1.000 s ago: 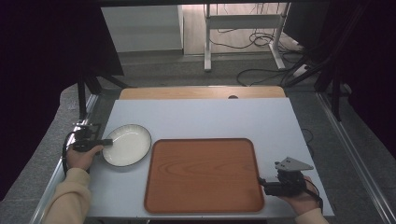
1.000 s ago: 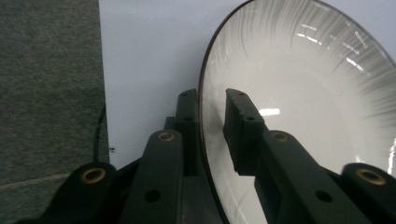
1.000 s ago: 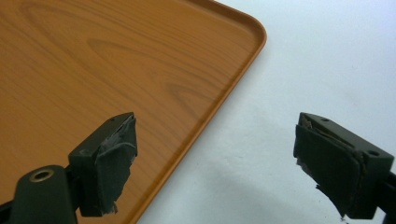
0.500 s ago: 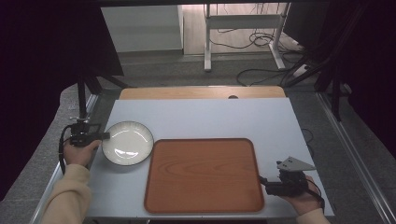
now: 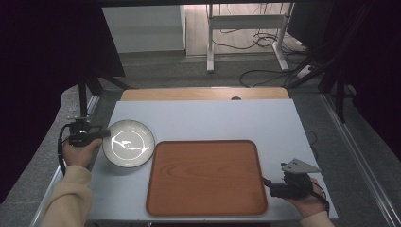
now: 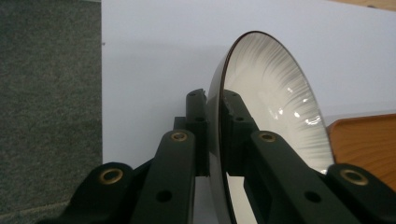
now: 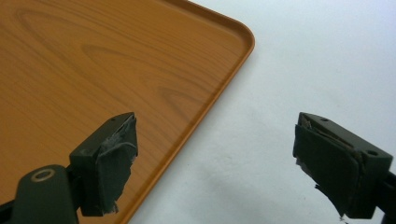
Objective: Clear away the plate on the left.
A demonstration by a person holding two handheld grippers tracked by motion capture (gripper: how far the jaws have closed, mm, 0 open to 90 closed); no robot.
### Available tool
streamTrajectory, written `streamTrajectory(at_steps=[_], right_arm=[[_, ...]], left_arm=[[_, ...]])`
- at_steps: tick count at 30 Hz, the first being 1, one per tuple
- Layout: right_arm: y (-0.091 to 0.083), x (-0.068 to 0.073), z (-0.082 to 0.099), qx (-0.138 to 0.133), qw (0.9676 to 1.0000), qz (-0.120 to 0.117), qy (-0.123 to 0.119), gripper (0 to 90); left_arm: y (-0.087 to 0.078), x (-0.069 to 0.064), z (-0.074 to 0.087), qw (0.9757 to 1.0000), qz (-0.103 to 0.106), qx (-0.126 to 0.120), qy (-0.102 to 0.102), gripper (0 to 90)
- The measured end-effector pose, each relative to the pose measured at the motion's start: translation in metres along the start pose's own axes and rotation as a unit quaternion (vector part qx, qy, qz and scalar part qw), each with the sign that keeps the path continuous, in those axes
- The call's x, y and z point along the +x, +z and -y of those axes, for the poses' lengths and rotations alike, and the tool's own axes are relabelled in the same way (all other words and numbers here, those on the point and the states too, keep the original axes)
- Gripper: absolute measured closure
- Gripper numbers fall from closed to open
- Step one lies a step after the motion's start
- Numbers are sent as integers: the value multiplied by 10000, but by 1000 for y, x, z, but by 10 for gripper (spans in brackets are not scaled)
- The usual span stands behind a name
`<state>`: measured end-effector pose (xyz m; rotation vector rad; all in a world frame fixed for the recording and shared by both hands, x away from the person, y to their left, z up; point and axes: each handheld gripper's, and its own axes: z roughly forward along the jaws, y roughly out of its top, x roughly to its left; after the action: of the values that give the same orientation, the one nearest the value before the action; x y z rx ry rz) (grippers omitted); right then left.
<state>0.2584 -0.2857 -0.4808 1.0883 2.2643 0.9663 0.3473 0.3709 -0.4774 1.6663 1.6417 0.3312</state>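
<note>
Left gripper [image 6: 212,135] was clamped on the rim of the white plate [image 5: 128,143], likely slick and breakable; right gripper [image 7: 212,163] hung wide open, empty, beside the tray [image 5: 206,176].

Bright tabletop, dark surroundings, glare on plate [image 5: 128,143]

A lab or recording room, by the look of it: a white counter [image 5: 203,120] boxed in by dark curtains [image 5: 42,61], loose cables [image 5: 265,40] across grey carpet [image 5: 161,75], a metal desk frame [image 5: 246,28] beyond.
</note>
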Motion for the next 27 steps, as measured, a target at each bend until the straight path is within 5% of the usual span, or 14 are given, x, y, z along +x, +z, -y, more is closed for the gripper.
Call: streamTrajectory(at_steps=[27], right_arm=[[-2,-1,0,-36,10000,43,33,139]], left_arm=[[-28,-24,-19,9981,205,-524,246,825]])
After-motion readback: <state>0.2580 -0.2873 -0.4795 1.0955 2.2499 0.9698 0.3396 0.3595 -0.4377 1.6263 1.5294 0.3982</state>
